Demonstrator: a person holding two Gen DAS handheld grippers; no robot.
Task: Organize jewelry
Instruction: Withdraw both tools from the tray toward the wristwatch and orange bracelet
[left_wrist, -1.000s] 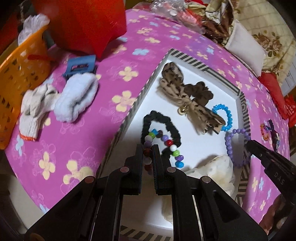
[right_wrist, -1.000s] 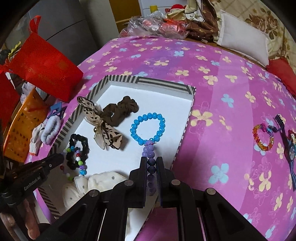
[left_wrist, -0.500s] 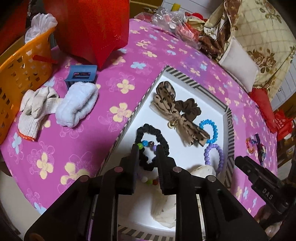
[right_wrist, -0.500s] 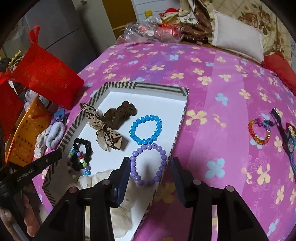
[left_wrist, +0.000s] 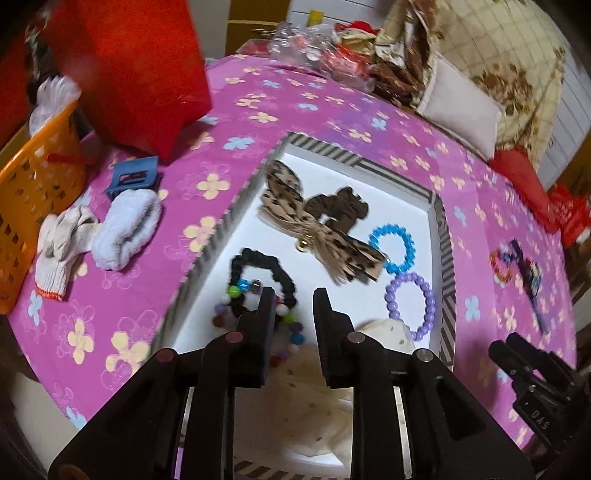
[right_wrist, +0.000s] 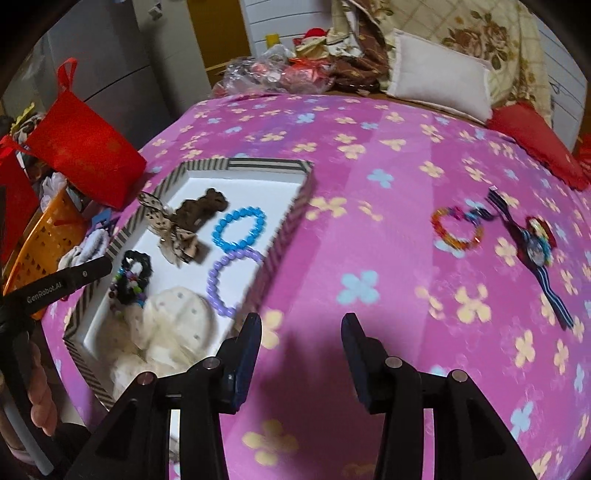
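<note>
From the left wrist, the left gripper (left_wrist: 294, 295) hangs with jaws parted and empty over a striped-rim white tray (left_wrist: 441, 236) holding a black scrunchie (left_wrist: 273, 266), glossy multicoloured beads (left_wrist: 236, 291), a leopard-print bow (left_wrist: 317, 229), and blue (left_wrist: 391, 243) and lilac bead bracelets (left_wrist: 410, 299). From the right wrist, the right gripper (right_wrist: 301, 325), jaws apart and empty, hovers over pink floral cloth (right_wrist: 369, 166); the other tool reads "GenRobot.AI".

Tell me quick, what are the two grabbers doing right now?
Left gripper: open, holding nothing, over the multicolored bead bracelet in the tray.
Right gripper: open, empty, above the pink cloth.
</note>
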